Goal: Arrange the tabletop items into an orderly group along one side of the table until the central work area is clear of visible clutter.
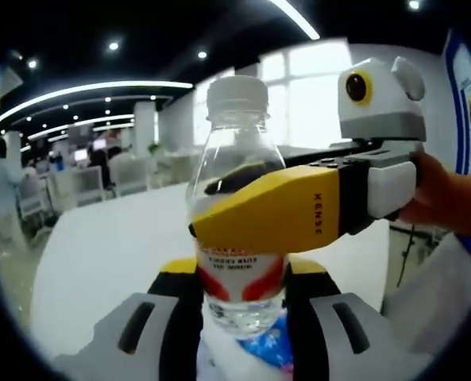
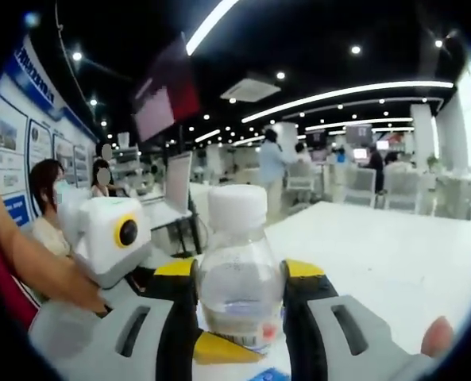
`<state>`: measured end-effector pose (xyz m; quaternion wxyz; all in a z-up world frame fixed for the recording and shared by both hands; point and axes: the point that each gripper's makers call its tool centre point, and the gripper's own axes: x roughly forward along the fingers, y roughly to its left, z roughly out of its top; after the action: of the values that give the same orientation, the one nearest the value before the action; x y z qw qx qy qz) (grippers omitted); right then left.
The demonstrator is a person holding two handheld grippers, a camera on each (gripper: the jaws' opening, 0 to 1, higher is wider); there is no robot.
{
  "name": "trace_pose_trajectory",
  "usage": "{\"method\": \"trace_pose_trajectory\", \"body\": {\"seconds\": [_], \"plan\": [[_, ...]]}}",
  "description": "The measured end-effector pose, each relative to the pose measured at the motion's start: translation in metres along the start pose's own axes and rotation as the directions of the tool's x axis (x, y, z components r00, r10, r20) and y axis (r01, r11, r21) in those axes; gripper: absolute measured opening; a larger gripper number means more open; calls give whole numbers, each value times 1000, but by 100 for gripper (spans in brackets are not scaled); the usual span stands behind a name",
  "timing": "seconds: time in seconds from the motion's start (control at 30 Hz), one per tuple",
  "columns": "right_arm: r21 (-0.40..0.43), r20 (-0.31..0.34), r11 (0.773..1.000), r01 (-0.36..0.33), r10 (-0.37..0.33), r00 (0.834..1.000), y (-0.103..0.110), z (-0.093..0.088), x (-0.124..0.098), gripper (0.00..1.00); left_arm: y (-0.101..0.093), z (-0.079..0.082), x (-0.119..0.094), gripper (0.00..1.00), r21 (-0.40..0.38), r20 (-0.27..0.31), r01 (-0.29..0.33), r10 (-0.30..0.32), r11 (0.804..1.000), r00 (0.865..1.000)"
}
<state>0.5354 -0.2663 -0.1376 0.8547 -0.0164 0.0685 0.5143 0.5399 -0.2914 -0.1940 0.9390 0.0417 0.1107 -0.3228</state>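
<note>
I hold a clear water bottle (image 1: 237, 222) upright between both of my grippers, above the white table (image 1: 108, 262). In the left gripper view, my left gripper (image 1: 239, 317) has its black-and-yellow jaws pressed against the bottle's lower body, one on each side, just below the red-and-white label (image 1: 241, 274); it is clamped on the bottle. My right gripper (image 1: 243, 208) comes in from the right of that view, its yellow jaw lying across the front of the bottle at mid height, above the label, and my hand (image 1: 445, 198) grips its handle. The white cap (image 1: 237, 97) stands clear above both. In the right gripper view, the bottle (image 2: 240, 278) sits between my right gripper's (image 2: 240, 305) two jaws, which close snugly against its sides, so this one is grasping it too. My left gripper (image 2: 219, 348) shows low and left there, its yellow jaw tip touching the bottle's base. The tabletop (image 2: 386, 254) stretches away to the right, bare and white, with an office and seated people behind.
</note>
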Motion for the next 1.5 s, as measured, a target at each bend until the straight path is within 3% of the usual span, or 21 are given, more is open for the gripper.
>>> {"method": "trace_pose_trajectory", "body": {"seconds": [0.23, 0.4, 0.53, 0.57, 0.7, 0.83, 0.97, 1.1, 1.17, 1.23, 1.43, 1.5], "plan": [[-26, -26, 999, -34, 33, 999, 4, -2, -2, 41, -3, 0, -4, 35, -25, 10, 101, -101, 995, 995], [-42, -13, 997, -60, 60, 998, 7, 2, -5, 41, -7, 5, -10, 35, -66, 45, 187, -184, 980, 982], [-71, -3, 993, -96, 96, 995, 11, 7, -10, 43, -13, 5, -16, 35, -69, 48, 265, -262, 962, 964], [-74, -1, 991, -111, 112, 994, 13, 8, -12, 43, -17, 6, -19, 35, -71, 56, 297, -294, 952, 954], [-51, -1, 988, -148, 148, 989, 13, 8, -17, 46, -20, 9, -26, 35, -87, 83, 358, -352, 930, 932], [17, 4, 974, -226, 226, 974, 21, 6, -17, 52, -25, 10, -29, 35, -108, 100, 404, -394, 909, 914], [4, 34, 961, -277, 276, 960, 28, 13, -22, 60, -28, 15, -32, 35, -121, 136, 440, -424, 890, 895], [40, 45, 942, -334, 332, 942, 28, 15, -32, 62, -37, 25, -41, 35, -125, 187, 513, -488, 849, 853], [56, 46, 931, -360, 357, 933, 28, 15, -36, 62, -44, 33, -49, 35, -122, 219, 564, -532, 817, 818], [66, 59, 923, -380, 377, 924, 30, 17, -40, 61, -48, 39, -54, 35, -124, 240, 595, -558, 794, 794], [84, 151, 869, -487, 472, 869, 49, 39, -52, 59, -62, 55, -67, 35, -110, 272, 666, -622, 738, 734], [88, 160, 856, -510, 493, 855, 53, 42, -53, 55, -64, 60, -70, 35, -107, 283, 679, -632, 726, 721]]}}
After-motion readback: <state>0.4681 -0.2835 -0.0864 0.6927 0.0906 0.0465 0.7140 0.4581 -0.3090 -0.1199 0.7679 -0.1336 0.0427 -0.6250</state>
